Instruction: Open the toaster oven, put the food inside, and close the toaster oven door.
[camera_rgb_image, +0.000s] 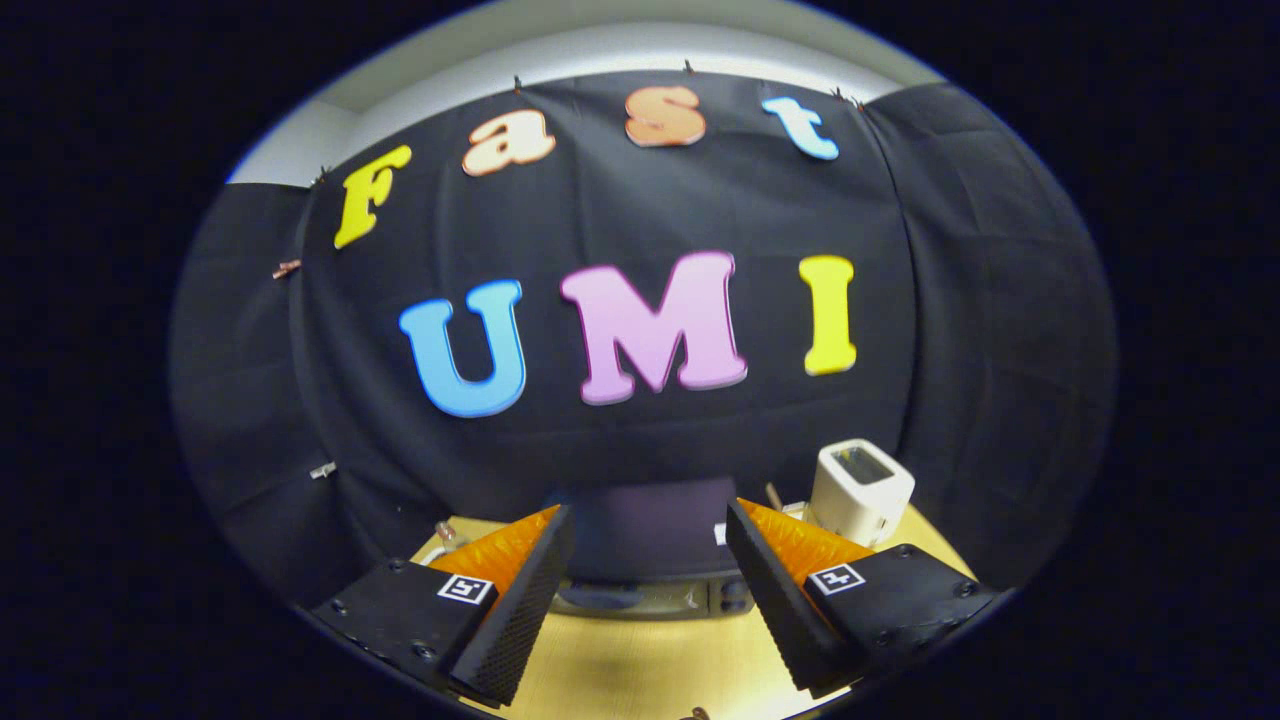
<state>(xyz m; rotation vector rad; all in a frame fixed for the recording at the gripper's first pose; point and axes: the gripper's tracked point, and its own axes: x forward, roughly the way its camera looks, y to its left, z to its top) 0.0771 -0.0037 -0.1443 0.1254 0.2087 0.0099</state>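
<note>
My gripper stands open, held high above a light wooden table, with nothing between its fingers. Just beyond the fingertips, seen through the gap between them, sits the dark toaster oven. Its flat top faces me, and a strip of its front with the door and knobs shows below; the door looks closed. The food is not something I can make out from here.
A white slot toaster stands on the table to the right of the oven, behind the right finger. The black cloth wall closes off the back and both sides. A small object lies at the table's back left.
</note>
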